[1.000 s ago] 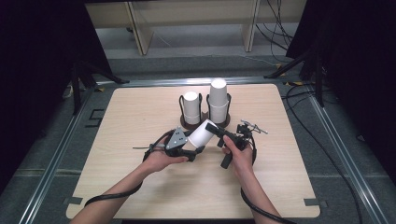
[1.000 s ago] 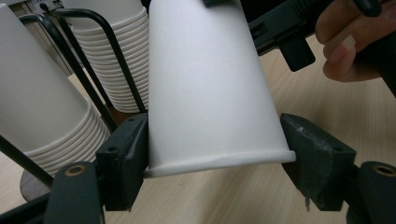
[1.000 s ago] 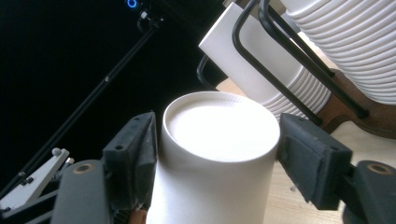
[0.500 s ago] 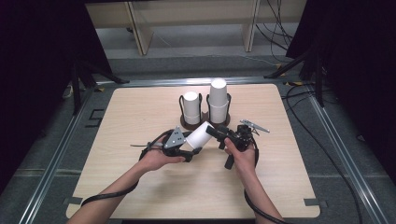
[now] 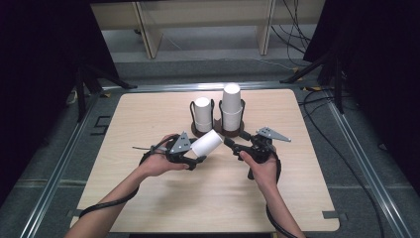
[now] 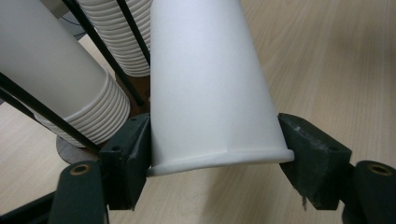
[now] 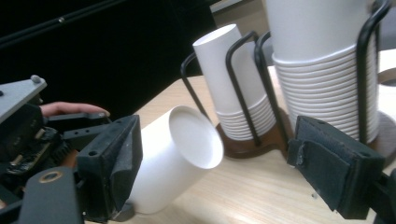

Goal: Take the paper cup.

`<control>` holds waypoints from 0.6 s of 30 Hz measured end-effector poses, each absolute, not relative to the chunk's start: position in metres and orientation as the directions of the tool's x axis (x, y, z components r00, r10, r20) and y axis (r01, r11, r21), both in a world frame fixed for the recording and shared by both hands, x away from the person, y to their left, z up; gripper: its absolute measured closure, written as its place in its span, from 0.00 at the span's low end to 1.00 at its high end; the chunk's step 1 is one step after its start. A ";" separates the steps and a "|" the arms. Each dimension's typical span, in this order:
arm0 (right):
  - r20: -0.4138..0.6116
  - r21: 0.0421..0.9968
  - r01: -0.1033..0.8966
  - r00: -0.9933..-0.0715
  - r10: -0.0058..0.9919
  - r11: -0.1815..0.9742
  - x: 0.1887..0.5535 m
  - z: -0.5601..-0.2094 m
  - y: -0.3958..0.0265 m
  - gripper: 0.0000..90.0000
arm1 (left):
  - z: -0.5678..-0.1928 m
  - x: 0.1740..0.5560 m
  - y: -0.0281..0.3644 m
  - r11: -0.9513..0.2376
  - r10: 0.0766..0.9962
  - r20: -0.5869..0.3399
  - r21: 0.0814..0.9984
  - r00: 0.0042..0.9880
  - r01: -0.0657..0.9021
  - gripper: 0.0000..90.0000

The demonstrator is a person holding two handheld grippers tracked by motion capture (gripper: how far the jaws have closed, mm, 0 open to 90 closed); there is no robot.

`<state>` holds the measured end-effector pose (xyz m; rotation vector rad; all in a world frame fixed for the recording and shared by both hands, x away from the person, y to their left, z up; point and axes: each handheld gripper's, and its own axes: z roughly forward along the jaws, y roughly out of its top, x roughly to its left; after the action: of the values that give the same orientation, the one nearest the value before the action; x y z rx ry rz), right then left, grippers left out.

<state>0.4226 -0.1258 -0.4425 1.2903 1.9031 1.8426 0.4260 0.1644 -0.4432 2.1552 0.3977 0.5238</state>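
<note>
We see the left gripper [image 5: 198,157] clamped on a white paper cup [image 5: 207,143] near its rim, the cup lying tilted above the wooden table [image 5: 148,198]; the right gripper [image 5: 233,145] has just opened, its jaws standing wide and clear of the cup's closed base; just behind them, two cup stacks [image 5: 232,106] stand in black wire holders [image 5: 214,105].

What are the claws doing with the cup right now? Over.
Left claw shut on paper cup. Right claw open, jaws just opened, off the cup. Two cup stacks in holder close behind. Over.
</note>
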 end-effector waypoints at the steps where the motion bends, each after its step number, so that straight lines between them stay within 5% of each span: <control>1: 0.402 0.891 0.429 -0.600 0.692 -0.146 0.422 -0.442 -0.127 0.20 | -0.443 0.426 0.165 -0.584 0.453 0.230 0.807 0.861 0.092 0.32; 18: 0.351 0.907 0.410 -0.614 0.707 -0.094 0.418 -0.446 -0.128 0.21 | -0.435 0.434 0.173 -0.702 0.329 0.282 0.711 0.901 0.033 0.33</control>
<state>0.4177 -0.1280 -0.4457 1.2317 1.9308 1.7727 0.4337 0.1727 -0.4345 2.3091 0.2573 0.5081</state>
